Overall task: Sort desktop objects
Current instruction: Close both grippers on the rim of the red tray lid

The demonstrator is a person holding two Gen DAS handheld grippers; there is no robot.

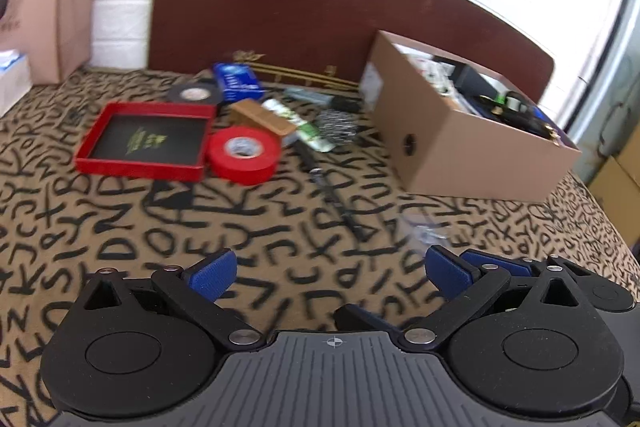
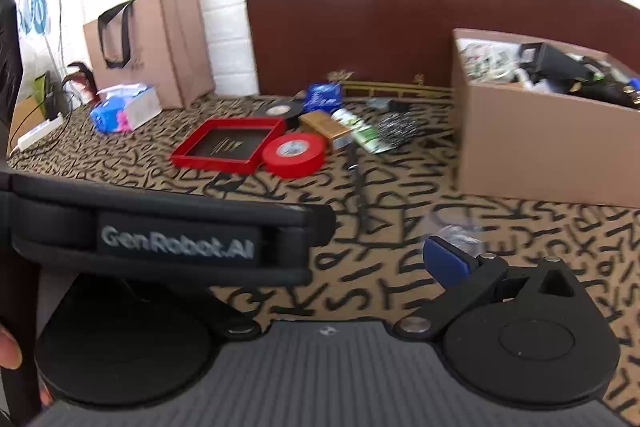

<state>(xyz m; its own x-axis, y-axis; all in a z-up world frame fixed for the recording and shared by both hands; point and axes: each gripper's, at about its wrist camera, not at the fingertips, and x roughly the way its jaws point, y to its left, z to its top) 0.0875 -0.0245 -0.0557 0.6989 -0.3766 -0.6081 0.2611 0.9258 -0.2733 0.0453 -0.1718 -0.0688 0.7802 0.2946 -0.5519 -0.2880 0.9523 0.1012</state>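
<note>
A heap of small objects lies on the letter-patterned cloth: a red tray, red tape, black tape, a blue box, a gold box, a green-white tube, a wire scourer and a black pen. An open cardboard box at the right holds several items. My left gripper is open and empty, low over the cloth, well short of the heap. My right gripper shows one blue finger spread wide; the left gripper's body hides the other.
A dark brown board leans on the white wall behind the heap. A paper bag, a tissue pack and a power strip sit far left. A clear plastic piece lies near the right finger. A person's fingertip shows.
</note>
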